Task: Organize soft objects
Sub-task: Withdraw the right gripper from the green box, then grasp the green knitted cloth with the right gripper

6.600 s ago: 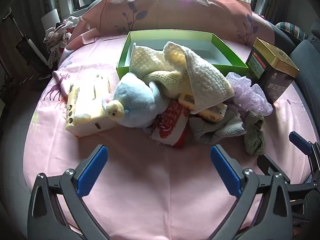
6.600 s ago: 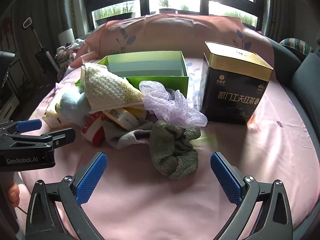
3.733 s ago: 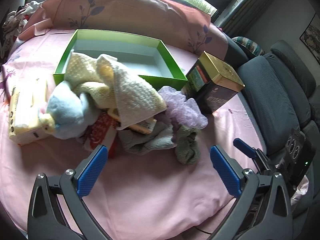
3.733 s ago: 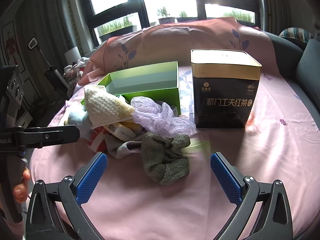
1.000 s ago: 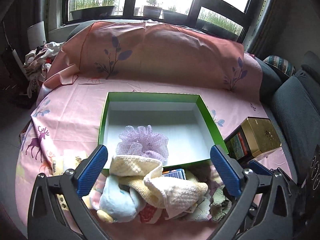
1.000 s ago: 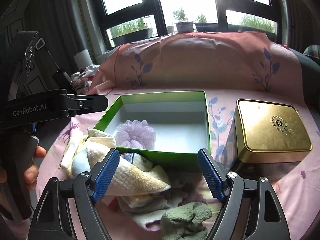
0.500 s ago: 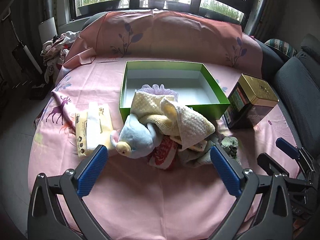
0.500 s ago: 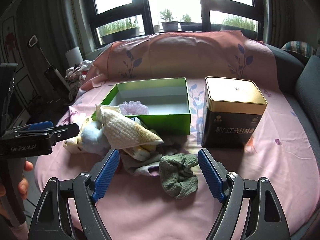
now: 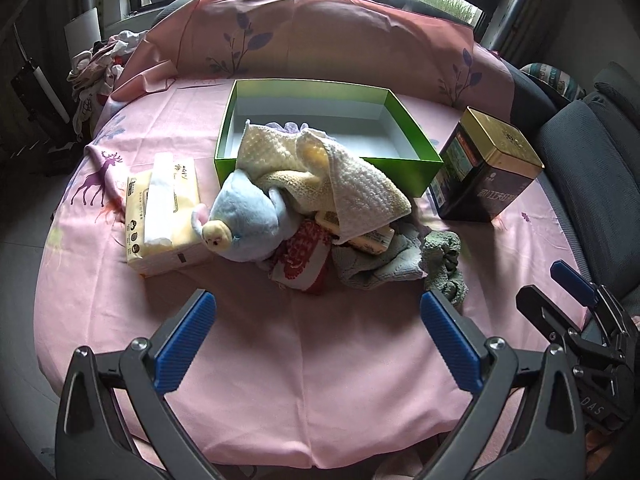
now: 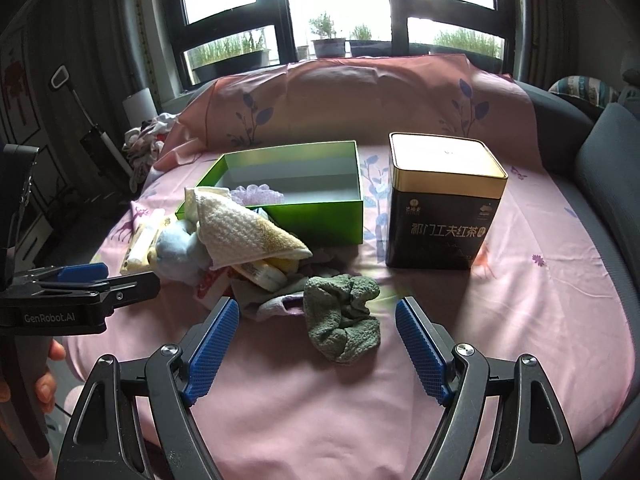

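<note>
A pile of soft things lies on the pink bedspread in front of an open green box (image 9: 400, 168) (image 10: 312, 216): a cream knitted towel (image 9: 352, 184) (image 10: 240, 232), a blue plush toy (image 9: 244, 216) (image 10: 180, 252), a red-and-white cloth (image 9: 300, 256), a grey cloth (image 9: 380, 264) and a green crumpled cloth (image 10: 344, 316) (image 9: 444, 264). A lilac mesh puff (image 10: 256, 193) lies inside the box. My left gripper (image 9: 316, 344) is open and empty, short of the pile. My right gripper (image 10: 318, 344) is open and empty, just before the green cloth.
A yellow tissue pack (image 9: 160, 216) lies left of the pile. A black-and-gold tea tin (image 10: 444, 204) (image 9: 488, 172) stands right of the box. A pink pillow (image 10: 360, 100) lies behind. A dark sofa (image 9: 592, 160) borders the right.
Both grippers have drawn back and come lower toward the pile since a second ago. The lilac puff stays in the box. The jaws stay open.
</note>
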Tool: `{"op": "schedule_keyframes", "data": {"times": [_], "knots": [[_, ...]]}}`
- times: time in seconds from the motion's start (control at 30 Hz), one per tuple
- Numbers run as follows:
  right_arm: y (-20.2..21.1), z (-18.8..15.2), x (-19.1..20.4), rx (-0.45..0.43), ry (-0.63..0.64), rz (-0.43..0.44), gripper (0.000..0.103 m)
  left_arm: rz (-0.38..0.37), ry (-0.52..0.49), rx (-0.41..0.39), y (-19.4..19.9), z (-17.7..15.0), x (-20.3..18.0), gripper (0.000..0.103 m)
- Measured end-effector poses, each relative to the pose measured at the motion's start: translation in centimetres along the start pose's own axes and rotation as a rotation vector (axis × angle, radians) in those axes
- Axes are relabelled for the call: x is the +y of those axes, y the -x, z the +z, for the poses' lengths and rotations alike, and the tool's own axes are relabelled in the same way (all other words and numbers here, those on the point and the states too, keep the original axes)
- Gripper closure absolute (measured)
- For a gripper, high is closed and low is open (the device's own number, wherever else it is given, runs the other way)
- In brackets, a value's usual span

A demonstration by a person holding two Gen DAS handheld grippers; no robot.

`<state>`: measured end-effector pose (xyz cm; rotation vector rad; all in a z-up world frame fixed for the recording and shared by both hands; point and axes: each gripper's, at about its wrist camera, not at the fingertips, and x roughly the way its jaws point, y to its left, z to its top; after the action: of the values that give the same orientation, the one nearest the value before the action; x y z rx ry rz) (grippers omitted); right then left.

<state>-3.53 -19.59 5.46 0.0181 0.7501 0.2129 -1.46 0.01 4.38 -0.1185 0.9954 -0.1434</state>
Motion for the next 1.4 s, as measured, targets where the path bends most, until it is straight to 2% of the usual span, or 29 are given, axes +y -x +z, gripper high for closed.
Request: {"op": "schedule_keyframes", "data": {"times": [0.63, 0.87, 1.0, 1.23, 1.3, 1.4], "knots": [[-0.8, -1.2, -2.2, 0.030, -0.030, -0.006, 0.022, -0.057, -0.020, 0.052, -1.9, -0.6, -2.2, 0.001], [-3.3, -3.6, -3.3, 0.092, -0.022, -0.014, 0.022, -0.141, -0.008, 0.129, -4.5, -1.5, -3.1, 0.001], [-5.1, -5.0, -3.9, 0.131, -0.026, 0.026, 0.022, -0.250, 0.004, 0.172, -6.3, -1.9, -4.1, 0.001], [-7.2, -5.9, -4.5, 0.136, -0.041, 0.078, 0.022, -0.342, 0.018, 0.233, -9.6, -1.2, -6.3, 0.002], [-7.8, -5.9, -4.6, 0.131, -0.045, 0.096, 0.022, -0.354, 0.022, 0.230, -10.4, -0.7, -6.9, 0.004], [-8.8, -6.0, -5.1, 0.123, -0.063, 0.129, 0.022, -0.374, 0.020, 0.241, -11.6, -0.2, -7.6, 0.013]]}}
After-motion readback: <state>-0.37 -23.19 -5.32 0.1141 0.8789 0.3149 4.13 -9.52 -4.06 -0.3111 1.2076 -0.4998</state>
